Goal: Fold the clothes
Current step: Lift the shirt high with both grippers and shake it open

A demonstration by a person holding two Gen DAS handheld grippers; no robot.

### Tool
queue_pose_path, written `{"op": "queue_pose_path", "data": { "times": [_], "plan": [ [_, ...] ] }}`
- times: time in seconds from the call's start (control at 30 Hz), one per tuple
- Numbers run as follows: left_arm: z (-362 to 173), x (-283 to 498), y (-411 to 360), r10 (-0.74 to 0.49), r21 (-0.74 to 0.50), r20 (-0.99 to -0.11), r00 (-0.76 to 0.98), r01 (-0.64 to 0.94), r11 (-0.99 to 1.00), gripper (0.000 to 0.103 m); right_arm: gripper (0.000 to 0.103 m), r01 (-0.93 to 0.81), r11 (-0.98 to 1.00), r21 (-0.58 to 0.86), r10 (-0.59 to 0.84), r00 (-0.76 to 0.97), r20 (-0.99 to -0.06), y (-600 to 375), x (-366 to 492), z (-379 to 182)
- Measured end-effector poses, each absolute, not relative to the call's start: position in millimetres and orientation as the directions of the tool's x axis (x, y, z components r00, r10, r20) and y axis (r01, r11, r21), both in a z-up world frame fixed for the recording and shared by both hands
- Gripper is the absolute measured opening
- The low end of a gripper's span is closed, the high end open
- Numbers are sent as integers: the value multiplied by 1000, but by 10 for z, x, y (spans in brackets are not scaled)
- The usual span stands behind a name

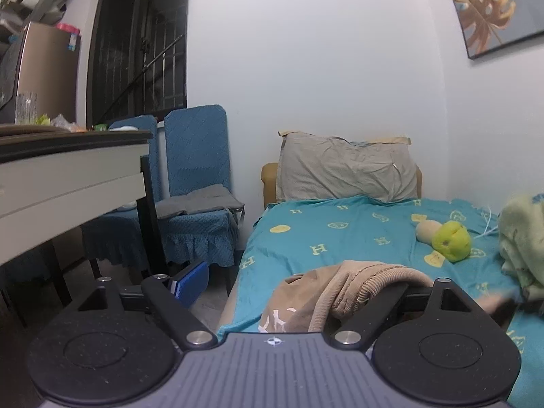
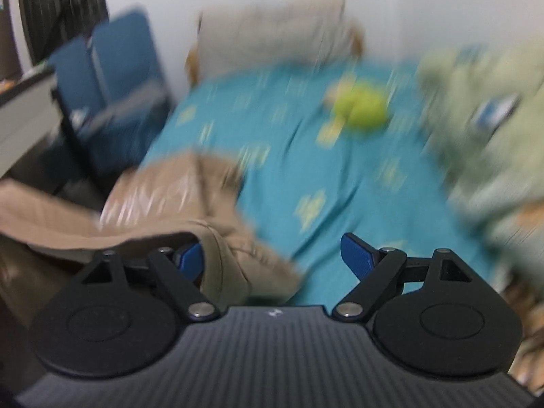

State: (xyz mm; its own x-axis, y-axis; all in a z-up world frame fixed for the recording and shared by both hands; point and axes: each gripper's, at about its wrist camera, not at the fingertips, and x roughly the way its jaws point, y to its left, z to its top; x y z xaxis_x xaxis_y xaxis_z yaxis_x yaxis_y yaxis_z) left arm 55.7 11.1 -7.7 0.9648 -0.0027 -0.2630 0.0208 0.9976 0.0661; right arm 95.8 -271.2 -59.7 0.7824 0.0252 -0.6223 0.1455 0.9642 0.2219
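Left wrist view: the left claw (image 1: 289, 289) is spread wide, with the tan garment (image 1: 343, 289) draped over its right finger at the near edge of the teal bed (image 1: 340, 238). The right claw (image 2: 272, 258) also gapes, blurred, the garment's edge lying against its left pad (image 2: 190, 258).

A bed (image 1: 340, 234) with a teal patterned sheet stands against a white wall (image 1: 306, 51), a grey pillow (image 1: 346, 173) at its head. Two blue-covered chairs (image 1: 197, 183) sit beside a white desk (image 1: 68, 173), below a dark barred window (image 1: 139, 40). A leaf picture (image 1: 493, 6) hangs upper right.
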Motion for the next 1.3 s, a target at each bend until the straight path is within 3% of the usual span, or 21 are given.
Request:
{"op": "queue_pose_path", "data": {
  "times": [0.13,0.27,0.33,0.5,0.6,0.83,0.9,1.0,1.13,1.3],
  "plan": [
    [-62,583,175,16,40,-274,962,-5,999,86,85,113,965,236,117,620,-776,-2469,1279,-1017],
    [-52,585,209,29,38,-280,960,-19,999,86,85,123,972,199,81,621,-780,-2370,1257,-1051],
    [-56,586,211,35,45,-286,957,-23,999,86,85,180,968,175,3,688,-726,-2432,1170,-922],
    [-144,623,155,46,90,-331,943,-17,996,87,85,343,918,199,-220,857,-466,-2700,843,-453],
    [-264,665,74,53,134,-381,923,-1,991,87,85,354,908,224,-253,889,-381,-2739,731,-330],
    [-724,791,-71,76,248,-609,789,98,964,88,85,394,885,247,-309,896,-319,-2849,656,-314],
    [-818,788,-70,94,267,-634,767,103,958,88,85,397,893,209,-320,890,-324,-2861,695,-328],
    [-804,775,-6,152,276,-606,781,27,961,88,85,399,899,181,-324,883,-341,-2856,726,-310],
    [-547,814,300,179,115,-545,819,-138,984,94,85,401,896,193,-319,880,-352,-2879,736,-234],
    [-127,697,283,202,91,-373,906,-181,979,95,85,403,891,208,-312,877,-365,-2907,748,-138]
  ]
}}
